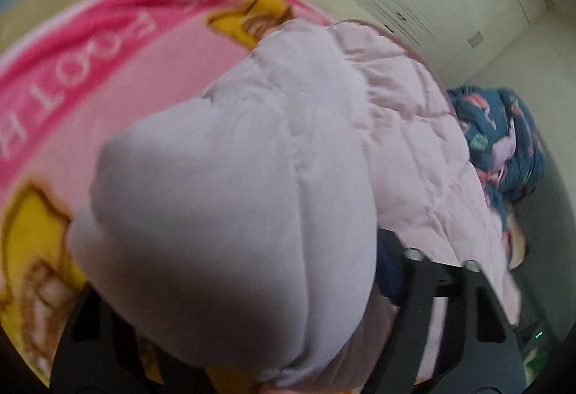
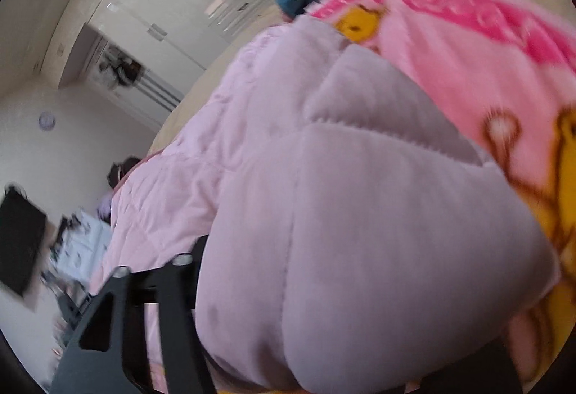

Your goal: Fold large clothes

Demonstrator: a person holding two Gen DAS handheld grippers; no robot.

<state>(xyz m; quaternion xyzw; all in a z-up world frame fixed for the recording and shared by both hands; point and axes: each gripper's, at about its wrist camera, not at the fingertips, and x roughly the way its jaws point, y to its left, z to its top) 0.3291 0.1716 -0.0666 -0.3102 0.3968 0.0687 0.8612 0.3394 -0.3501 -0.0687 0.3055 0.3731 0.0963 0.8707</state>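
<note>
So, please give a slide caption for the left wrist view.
Left gripper buried under a puffy pale pink quilted jacket above a pink cartoon blanket.

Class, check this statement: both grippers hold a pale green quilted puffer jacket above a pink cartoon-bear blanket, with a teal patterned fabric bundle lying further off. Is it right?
Not quite. The quilted puffer jacket is pale pink, not green, as both wrist views show. The rest stands: it bulges over the left gripper and the right gripper, above the pink cartoon-bear blanket, with the teal patterned fabric bundle further off.

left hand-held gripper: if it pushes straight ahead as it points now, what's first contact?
The pale pink quilted jacket: it bulges right over the left hand-held gripper, hiding the fingertips. The pink cartoon blanket lies beyond it, though depth is unclear.
</note>
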